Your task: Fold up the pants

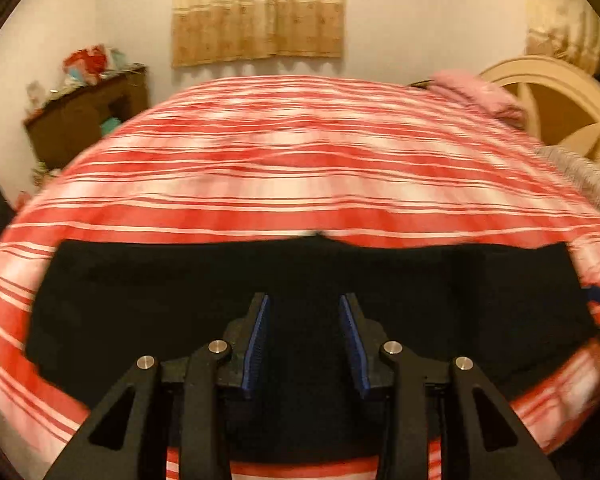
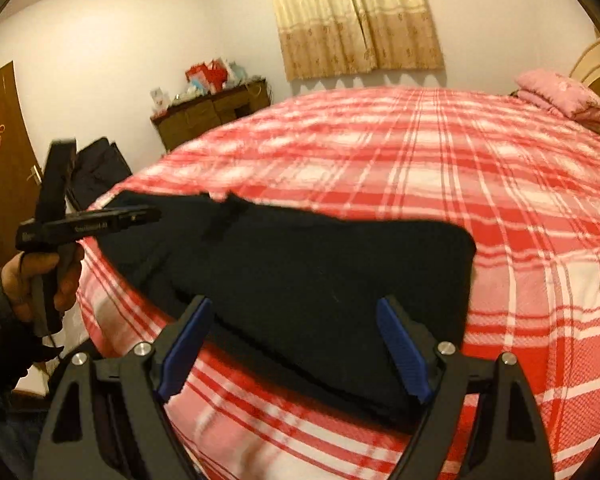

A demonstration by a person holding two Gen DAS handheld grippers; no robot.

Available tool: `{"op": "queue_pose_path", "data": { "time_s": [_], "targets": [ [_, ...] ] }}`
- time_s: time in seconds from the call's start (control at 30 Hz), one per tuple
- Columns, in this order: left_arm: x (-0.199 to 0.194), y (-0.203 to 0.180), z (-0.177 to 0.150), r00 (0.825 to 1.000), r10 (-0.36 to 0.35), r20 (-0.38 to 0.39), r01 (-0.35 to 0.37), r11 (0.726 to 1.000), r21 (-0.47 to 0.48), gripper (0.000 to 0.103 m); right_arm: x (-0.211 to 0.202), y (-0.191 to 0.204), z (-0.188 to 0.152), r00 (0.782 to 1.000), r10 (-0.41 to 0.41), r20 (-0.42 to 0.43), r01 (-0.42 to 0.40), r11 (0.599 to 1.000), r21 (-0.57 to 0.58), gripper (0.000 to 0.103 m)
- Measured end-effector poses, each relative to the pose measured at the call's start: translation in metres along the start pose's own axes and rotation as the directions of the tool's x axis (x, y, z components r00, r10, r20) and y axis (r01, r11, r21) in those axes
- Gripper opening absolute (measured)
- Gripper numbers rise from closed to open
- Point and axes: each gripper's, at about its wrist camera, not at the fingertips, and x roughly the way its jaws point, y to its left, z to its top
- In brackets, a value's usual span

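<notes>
Black fabric swallows nearly all detail: the pants (image 2: 300, 280) lie folded into a broad slab on the red-and-white plaid bed (image 2: 440, 168), near its front edge, and seams or pockets are hard to make out beyond one dark strip at 11 o'clock. Motion blur smears the left wrist view, turning the plaid into streaks. The left hand-held gripper (image 1: 303, 340) hangs over the pants with its blue pads apart and nothing between them. The right hand-held gripper (image 2: 296, 344) stands wide apart, its fingers either side of the near edge of the pants without pressing them. At 9 o'clock a hand (image 2: 36, 280) grips the other tool's handle, its sleeve cut off by the frame.
</notes>
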Motion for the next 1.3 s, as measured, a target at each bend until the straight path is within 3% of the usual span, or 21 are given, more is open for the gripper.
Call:
{"op": "queue_pose_path", "data": {
  "time_s": [0.23, 0.4, 0.43, 0.5, 0.57, 0.67, 0.8, 0.93, 1.07, 1.3],
  "targets": [
    [-0.004, 0.089, -0.001, 0.979, 0.205, -0.01, -0.206, 0.978, -0.046, 0.039, 0.038, 0.056, 0.021, 0.989, 0.147, -0.012, -0.148, 0.988, -0.049, 0.087],
    [0.001, 0.122, -0.008, 0.958, 0.286, -0.037, -0.288, 0.956, -0.059, 0.039, 0.086, 0.071, 0.013, 0.976, 0.172, -0.136, -0.181, 0.982, -0.059, 0.087],
    [0.002, 0.127, -0.01, 0.956, 0.291, -0.043, -0.293, 0.954, -0.062, 0.039, 0.096, 0.071, 0.009, 0.972, 0.159, -0.175, -0.17, 0.984, -0.053, 0.087],
    [0.009, 0.133, -0.012, 0.961, 0.274, -0.05, -0.277, 0.958, -0.074, 0.04, 0.097, 0.072, 0.003, 0.977, 0.148, -0.153, -0.162, 0.983, -0.087, 0.089],
    [0.015, 0.135, -0.015, 0.963, 0.263, -0.054, -0.266, 0.962, -0.063, 0.058, 0.095, 0.074, 0.002, 0.978, 0.138, -0.158, -0.156, 0.982, -0.107, 0.089],
    [0.018, 0.124, -0.014, 0.959, 0.28, -0.046, -0.28, 0.96, -0.013, 0.07, 0.092, 0.071, 0.001, 0.979, 0.146, -0.14, -0.159, 0.984, -0.083, 0.089],
    [0.017, 0.12, -0.011, 0.952, 0.305, -0.029, -0.305, 0.952, 0.007, 0.071, 0.09, 0.071, -0.001, 0.98, 0.152, -0.129, -0.162, 0.984, -0.071, 0.089],
    [0.008, 0.133, -0.007, 0.946, 0.323, -0.009, -0.323, 0.946, -0.033, 0.071, 0.09, 0.077, -0.004, 0.983, 0.135, -0.123, -0.147, 0.984, -0.1, 0.09],
    [0.014, 0.149, -0.007, 0.942, 0.332, -0.048, -0.334, 0.942, -0.042, 0.071, 0.091, 0.079, -0.005, 0.985, 0.125, -0.12, -0.139, 0.983, -0.118, 0.092],
    [0.023, 0.17, -0.015, 0.969, 0.24, -0.066, -0.247, 0.956, -0.156, 0.078, 0.09, 0.078, -0.006, 0.985, 0.122, -0.118, -0.137, 0.983, -0.122, 0.092]
  ]
}}
